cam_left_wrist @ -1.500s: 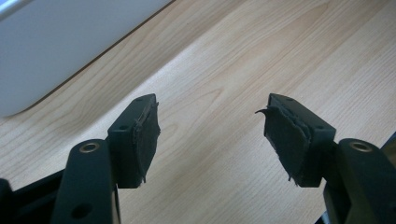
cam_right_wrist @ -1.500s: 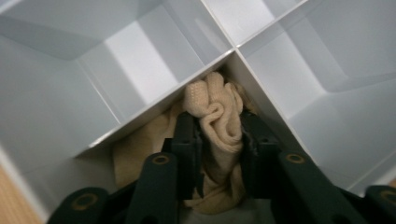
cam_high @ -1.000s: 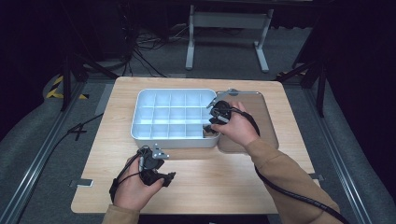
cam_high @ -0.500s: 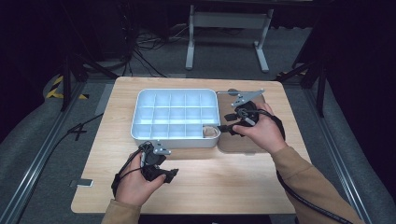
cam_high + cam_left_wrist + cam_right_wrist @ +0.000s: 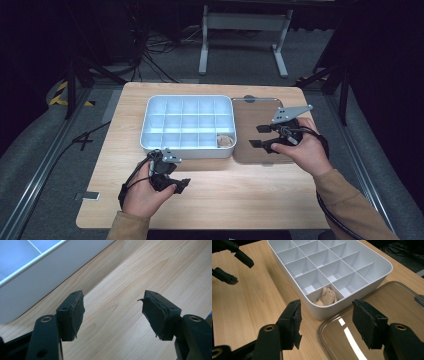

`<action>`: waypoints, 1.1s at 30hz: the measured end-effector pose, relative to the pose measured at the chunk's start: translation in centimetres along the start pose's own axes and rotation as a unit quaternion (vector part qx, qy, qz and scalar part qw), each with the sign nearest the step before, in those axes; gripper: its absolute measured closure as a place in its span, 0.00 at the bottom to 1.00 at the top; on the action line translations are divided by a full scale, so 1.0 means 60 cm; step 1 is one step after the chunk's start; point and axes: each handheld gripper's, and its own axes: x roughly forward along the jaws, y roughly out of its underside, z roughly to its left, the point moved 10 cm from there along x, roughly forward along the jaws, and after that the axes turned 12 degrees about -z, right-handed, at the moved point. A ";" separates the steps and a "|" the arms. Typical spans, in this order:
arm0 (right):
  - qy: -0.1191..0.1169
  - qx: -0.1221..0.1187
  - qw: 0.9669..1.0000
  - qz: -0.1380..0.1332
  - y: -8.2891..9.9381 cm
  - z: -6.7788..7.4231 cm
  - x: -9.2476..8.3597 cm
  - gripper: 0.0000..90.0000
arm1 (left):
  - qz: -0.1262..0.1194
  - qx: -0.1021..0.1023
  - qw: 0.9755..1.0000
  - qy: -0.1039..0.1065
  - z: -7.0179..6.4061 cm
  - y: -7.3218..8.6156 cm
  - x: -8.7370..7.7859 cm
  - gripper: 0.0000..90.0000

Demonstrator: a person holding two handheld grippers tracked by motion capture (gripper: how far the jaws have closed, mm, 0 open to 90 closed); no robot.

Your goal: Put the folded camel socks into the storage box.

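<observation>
Right claw (image 5: 260,136), just opened wide and empty, hovers over clear lid (image 5: 260,112) beside tray (image 5: 150,117).

On the surface (image 5: 220,200) the compartment tray (image 5: 150,131) sits a little toward ten o'clock of centre, and the flat lid (image 5: 260,125) lies just beside its three o'clock edge. A small crumpled bundle (image 5: 226,140) lies in the tray's corner compartment at four o'clock, the one nearest the lid and the person. The left gripper (image 5: 183,184) is over bare surface at six o'clock of the tray, near its front wall, while the right gripper (image 5: 260,136) hangs above the lid at three o'clock of the bundle, well apart from the left one.
</observation>
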 end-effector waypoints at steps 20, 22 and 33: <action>0.036 0.018 0.998 0.052 0.127 -0.025 -0.061 0.35 | -0.018 -0.035 0.999 -0.018 0.044 0.013 -0.041 0.38; 0.040 0.025 0.998 0.046 0.138 -0.025 -0.067 0.35 | -0.020 -0.035 0.999 -0.020 0.048 0.014 -0.041 0.37; 0.043 0.016 0.999 0.023 0.193 -0.026 -0.067 0.38 | -0.023 -0.049 0.998 -0.029 0.071 0.029 -0.048 0.37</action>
